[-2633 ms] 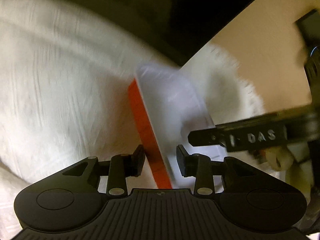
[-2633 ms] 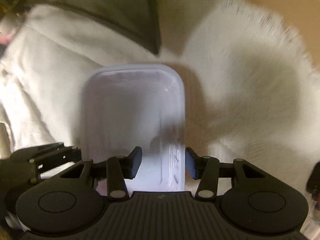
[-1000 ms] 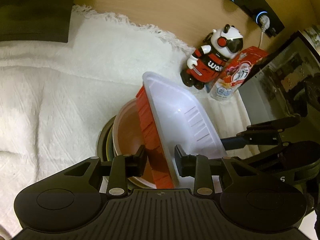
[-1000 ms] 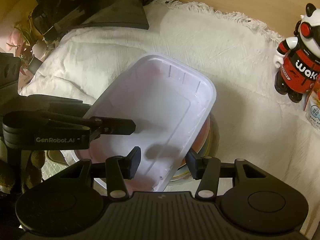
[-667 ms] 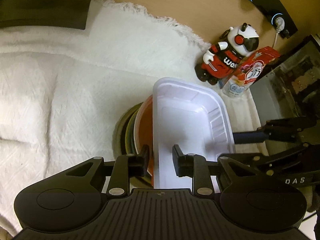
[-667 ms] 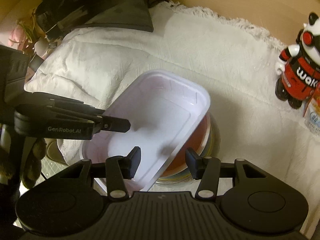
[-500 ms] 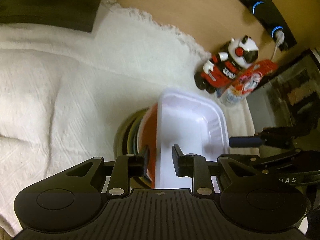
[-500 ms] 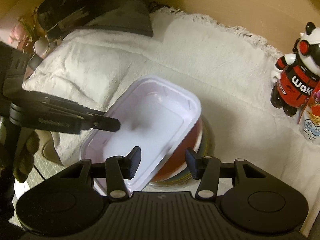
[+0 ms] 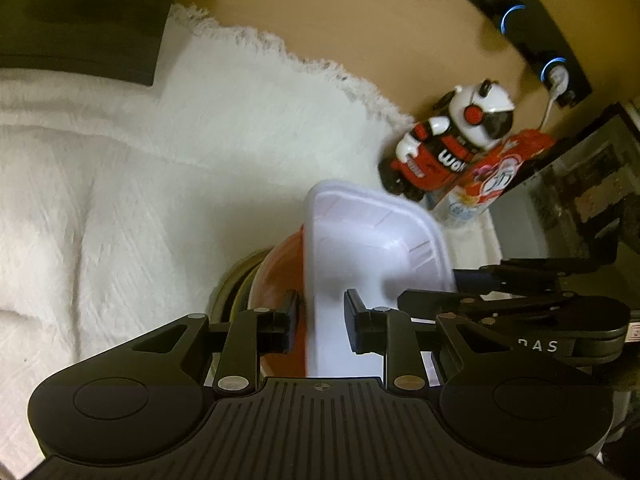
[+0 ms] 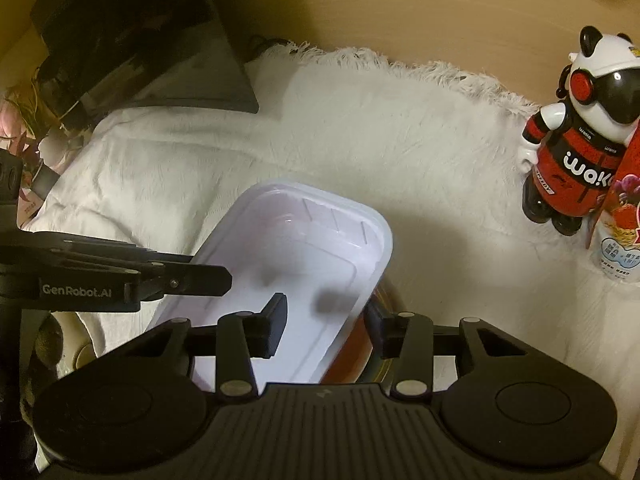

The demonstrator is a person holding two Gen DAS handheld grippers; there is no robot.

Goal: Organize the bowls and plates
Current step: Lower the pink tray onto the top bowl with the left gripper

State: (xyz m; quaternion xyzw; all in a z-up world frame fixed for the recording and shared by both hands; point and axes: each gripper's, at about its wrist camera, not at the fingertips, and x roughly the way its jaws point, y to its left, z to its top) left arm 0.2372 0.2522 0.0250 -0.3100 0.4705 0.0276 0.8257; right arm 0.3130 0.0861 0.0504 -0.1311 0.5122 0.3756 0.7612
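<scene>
A white rectangular tray with a red outer wall [image 9: 360,248] lies on a stack of round plates and bowls [image 9: 240,284] on the white cloth. My left gripper [image 9: 318,320] straddles the tray's left rim with its jaws apart, not clamped. In the right wrist view the tray [image 10: 304,256] fills the middle. My right gripper [image 10: 326,320] straddles the tray's right rim with its jaws wide apart; the stack [image 10: 364,356] shows under that rim. The left gripper [image 10: 216,280] shows at the tray's left edge.
A panda robot figurine [image 10: 576,152] and a red snack packet [image 9: 504,172] stand at the right on the white fringed cloth [image 9: 120,184]. A dark laptop-like object [image 10: 140,40] lies at the back left. A wooden wall is behind.
The tray has come down from a tilted hold to lie flat on the stack. Both grippers have drawn back and up a little, with their jaws slightly wider.
</scene>
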